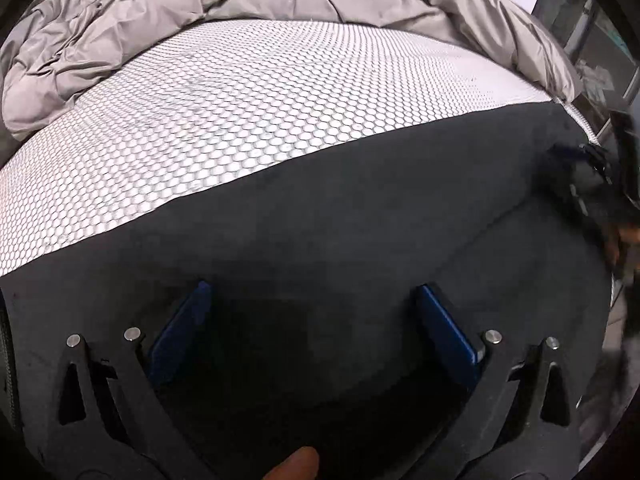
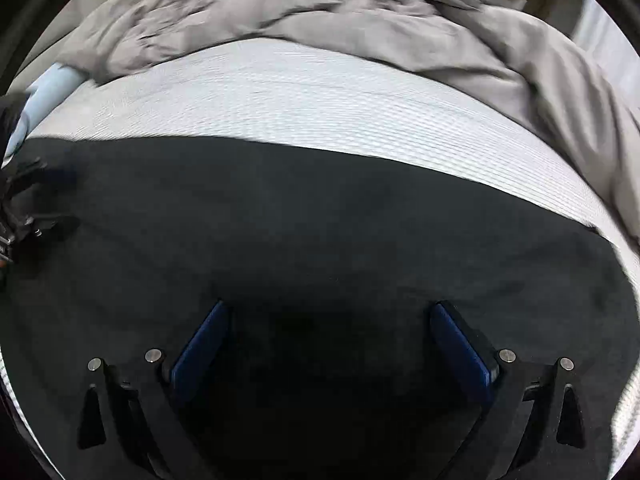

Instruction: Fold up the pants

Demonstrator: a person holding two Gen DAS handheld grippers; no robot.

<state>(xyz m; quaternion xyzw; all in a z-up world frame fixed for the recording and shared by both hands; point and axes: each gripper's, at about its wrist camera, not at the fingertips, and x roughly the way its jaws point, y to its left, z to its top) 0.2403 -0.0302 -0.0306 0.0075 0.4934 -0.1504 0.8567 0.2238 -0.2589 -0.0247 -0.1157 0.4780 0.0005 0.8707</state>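
The dark charcoal pants (image 1: 320, 216) lie flat across the near part of a white honeycomb-patterned mattress (image 1: 248, 96); they also fill the lower right wrist view (image 2: 320, 232). My left gripper (image 1: 312, 300) is open just above the pants, blue pads apart, nothing between them. My right gripper (image 2: 328, 320) is open low over the pants and holds nothing. The right gripper shows blurred at the right edge of the left wrist view (image 1: 592, 184); the left gripper shows at the left edge of the right wrist view (image 2: 20, 208).
A crumpled grey duvet (image 1: 200, 4) is bunched along the far side of the mattress and down its right side (image 2: 540, 60). A light blue cloth (image 2: 48, 88) lies at the mattress's left edge. Room furniture shows beyond the bed at top right (image 1: 592, 48).
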